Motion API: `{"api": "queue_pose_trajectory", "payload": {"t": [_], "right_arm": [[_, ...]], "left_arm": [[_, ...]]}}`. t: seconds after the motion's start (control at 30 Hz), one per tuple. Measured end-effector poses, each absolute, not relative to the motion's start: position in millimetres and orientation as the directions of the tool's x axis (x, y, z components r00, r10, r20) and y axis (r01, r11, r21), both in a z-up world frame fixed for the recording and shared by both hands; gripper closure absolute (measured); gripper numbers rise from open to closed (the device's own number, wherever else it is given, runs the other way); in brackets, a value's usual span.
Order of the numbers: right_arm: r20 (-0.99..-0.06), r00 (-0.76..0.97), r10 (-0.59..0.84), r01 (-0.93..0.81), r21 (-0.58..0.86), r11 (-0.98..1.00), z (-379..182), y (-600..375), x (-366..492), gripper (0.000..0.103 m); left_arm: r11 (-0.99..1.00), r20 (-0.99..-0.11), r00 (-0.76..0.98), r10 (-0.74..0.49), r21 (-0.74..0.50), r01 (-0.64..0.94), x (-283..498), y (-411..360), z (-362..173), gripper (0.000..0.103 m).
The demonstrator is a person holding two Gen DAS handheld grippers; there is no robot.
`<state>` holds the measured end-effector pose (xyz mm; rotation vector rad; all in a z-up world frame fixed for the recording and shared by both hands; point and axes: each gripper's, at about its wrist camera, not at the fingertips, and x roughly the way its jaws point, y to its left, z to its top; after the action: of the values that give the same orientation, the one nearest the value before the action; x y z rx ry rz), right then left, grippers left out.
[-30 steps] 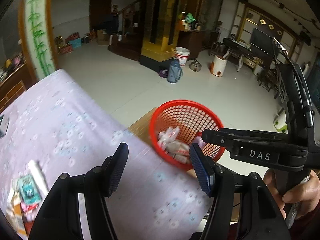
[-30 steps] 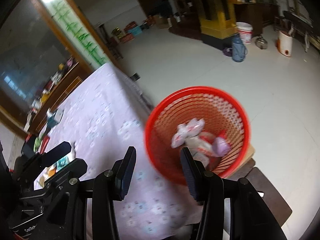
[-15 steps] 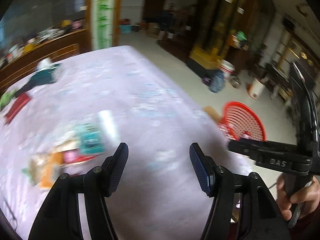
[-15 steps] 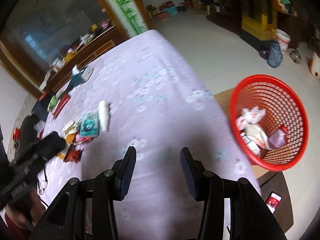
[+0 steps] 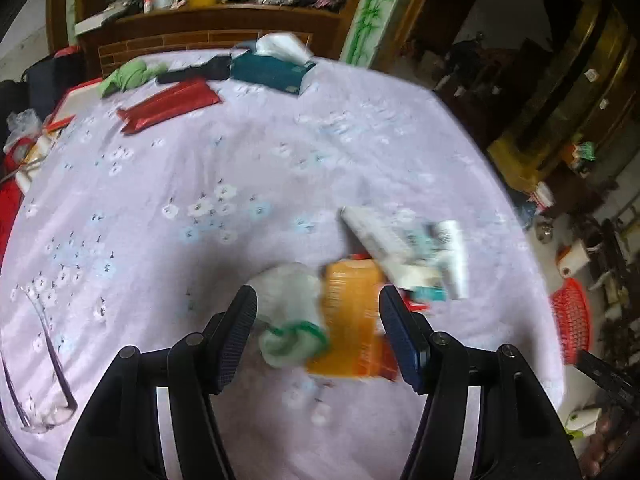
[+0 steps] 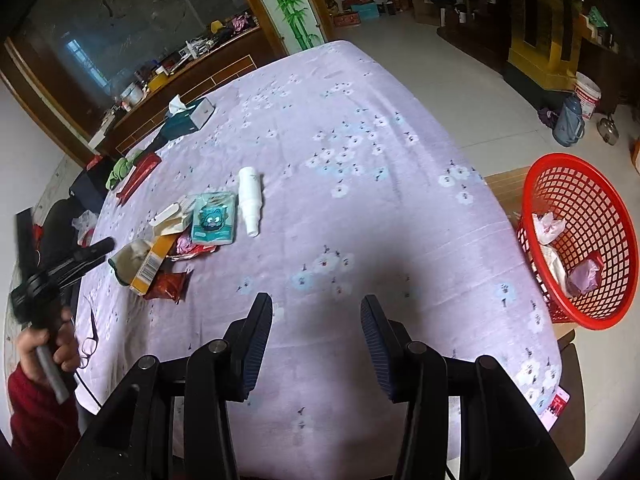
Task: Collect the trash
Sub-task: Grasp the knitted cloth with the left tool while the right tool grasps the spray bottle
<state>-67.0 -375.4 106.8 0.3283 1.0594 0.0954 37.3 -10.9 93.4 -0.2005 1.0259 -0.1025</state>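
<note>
1. The left tongs (image 5: 318, 330) are spread wide and empty, hovering over a crumpled white wrapper (image 5: 290, 300) and an orange box (image 5: 352, 312) in the trash pile on the counter (image 5: 160, 200).
2. The right tongs (image 6: 316, 344) are also spread, holding nothing, above bare lilac cloth.
3. A white bottle (image 6: 250, 198) and a teal packet (image 6: 213, 218) lie at the pile's far side.
4. The red basket (image 6: 580, 240) sits tilted beside the counter's right edge, with wrappers inside.

- Left gripper (image 5: 318, 336): black frame, ribbed dark-blue finger pads (image 5: 236, 336), round silver screws.
- Right gripper (image 6: 316, 344): same build.
- Red sleeve (image 6: 34, 412).
</note>
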Motion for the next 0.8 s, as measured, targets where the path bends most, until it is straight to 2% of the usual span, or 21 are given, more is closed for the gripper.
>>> {"api": "queue_pose_trajectory", "payload": {"t": [0.13,0.27,0.33,0.37,0.43,0.5,0.8], "right_arm": [[-0.846,0.484,0.223,0.087,0.3,0.95,106,-364,-67,0.053],[-0.851,0.481,0.212,0.094,0.291,0.952,106,-355,-65,0.053],[-0.854,0.477,0.209,0.093,0.286,0.954,106,-350,-61,0.054],[-0.854,0.475,0.212,0.09,0.287,0.954,106,-348,-59,0.054],[-0.853,0.472,0.222,0.077,0.29,0.954,106,-341,-52,0.054],[-0.85,0.471,0.234,0.058,0.295,0.954,106,-333,-40,0.054],[-0.842,0.464,0.276,-0.022,0.3,0.954,90,-293,35,0.054]], "left_arm": [[0.966,-0.857,0.466,-0.219,-0.259,-0.023,56,0,69,0.042],[0.959,-0.867,0.428,-0.256,-0.283,0.001,62,-2,54,0.047],[0.961,-0.874,0.412,-0.257,-0.276,0.014,63,-2,43,0.053],[0.961,-0.875,0.41,-0.258,-0.277,0.014,62,-2,40,0.061],[0.956,-0.865,0.425,-0.269,-0.292,0.01,61,3,37,0.067],[0.951,-0.854,0.435,-0.285,-0.31,0.014,62,8,36,0.083],[0.966,-0.809,0.539,-0.235,-0.254,0.04,29,30,71,0.084]]}}
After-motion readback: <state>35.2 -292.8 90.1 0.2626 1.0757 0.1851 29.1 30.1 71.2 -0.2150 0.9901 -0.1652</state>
